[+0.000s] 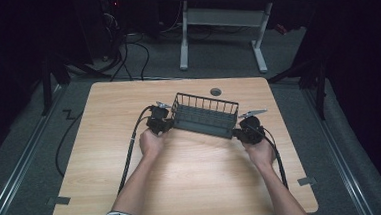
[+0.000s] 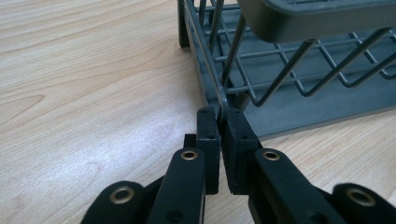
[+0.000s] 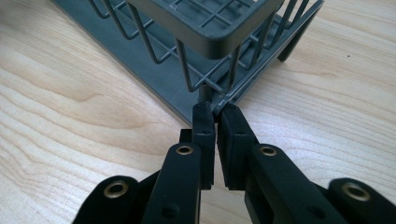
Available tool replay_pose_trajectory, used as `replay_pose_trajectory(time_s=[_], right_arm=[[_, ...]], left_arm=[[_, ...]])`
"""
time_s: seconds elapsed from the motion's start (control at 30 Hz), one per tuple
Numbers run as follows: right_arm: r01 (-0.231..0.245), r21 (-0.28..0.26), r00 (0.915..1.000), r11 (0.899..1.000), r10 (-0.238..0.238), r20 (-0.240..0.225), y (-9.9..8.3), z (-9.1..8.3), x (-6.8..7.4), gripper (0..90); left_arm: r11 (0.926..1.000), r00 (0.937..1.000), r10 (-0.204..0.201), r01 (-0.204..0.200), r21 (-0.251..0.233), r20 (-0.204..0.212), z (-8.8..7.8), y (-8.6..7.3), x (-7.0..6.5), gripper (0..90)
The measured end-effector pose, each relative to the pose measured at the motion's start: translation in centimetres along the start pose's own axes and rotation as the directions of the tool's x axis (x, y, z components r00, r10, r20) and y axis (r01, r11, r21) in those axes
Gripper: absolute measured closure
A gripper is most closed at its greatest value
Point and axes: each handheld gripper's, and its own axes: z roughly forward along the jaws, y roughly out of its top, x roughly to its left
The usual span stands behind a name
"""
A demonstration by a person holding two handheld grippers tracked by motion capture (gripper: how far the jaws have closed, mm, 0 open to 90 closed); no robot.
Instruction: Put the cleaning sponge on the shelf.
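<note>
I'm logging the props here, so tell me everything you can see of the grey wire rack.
The rack is a dark grey, long wire basket on a solid tray-like base, with a thicker rim on top and short feet. It looks like coated metal and plastic. Nothing can be seen inside it. It sits upright mid-table, angled slightly. The left gripper and right gripper each pinch a wire at opposite ends.

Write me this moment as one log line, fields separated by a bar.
left gripper: shut on rack wire | right gripper: shut on rack wire | rack: on table, held at both ends
</note>
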Motion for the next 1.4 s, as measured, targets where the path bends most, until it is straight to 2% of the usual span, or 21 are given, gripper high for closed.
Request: replay_pose_trajectory(time_s=[0.3,0.33,0.63,0.73,0.97,1.1,1.3,1.4], right_arm=[[0.009,0.007,0.9998,1.000,-0.009,-0.018,-0.3,-0.3,0.3,86.2],[0.022,0.007,0.9996,1.000,-0.022,-0.020,-0.4,-0.3,0.4,86.2],[0.035,0.016,0.9988,0.999,-0.035,-0.035,-0.4,-0.5,1.1,86.3],[0.046,0.022,0.9983,0.999,-0.045,-0.036,-0.5,-0.6,1.3,86.3],[0.074,0.030,0.9964,0.997,-0.073,-0.042,-0.8,-0.9,2.0,86.3],[0.070,0.014,0.9957,0.997,-0.069,-0.061,-1.3,-1.1,2.2,86.3],[0.086,0.018,0.9939,0.996,-0.085,-0.070,-2.0,-1.7,2.9,86.2],[0.089,0.011,0.9930,0.996,-0.088,-0.079,-2.5,-2.0,3.1,86.2]], left_arm=[[0.9996,0.9997,0.023,-0.023,0.017,-0.002,-0.7,-0.5,-0.3,86.4],[0.9997,0.9998,0.022,-0.022,0.012,-0.001,-0.8,-0.6,-0.3,86.4],[0.9997,0.9998,0.022,-0.022,0.014,0.000,-1.6,-1.3,-0.1,86.4],[0.9991,0.9992,0.039,-0.039,0.014,0.002,-1.9,-1.6,-0.1,86.4],[0.9993,0.9994,0.032,-0.032,0.016,0.011,-2.6,-2.4,0.0,86.5],[0.9985,0.9986,0.052,-0.052,0.018,0.009,-3.1,-2.8,-0.2,86.5],[0.9989,0.9989,0.042,-0.043,0.020,0.018,-4.0,-3.7,-0.6,86.5],[0.9984,0.9984,0.052,-0.053,0.021,0.020,-4.5,-4.3,-1.0,86.5]])
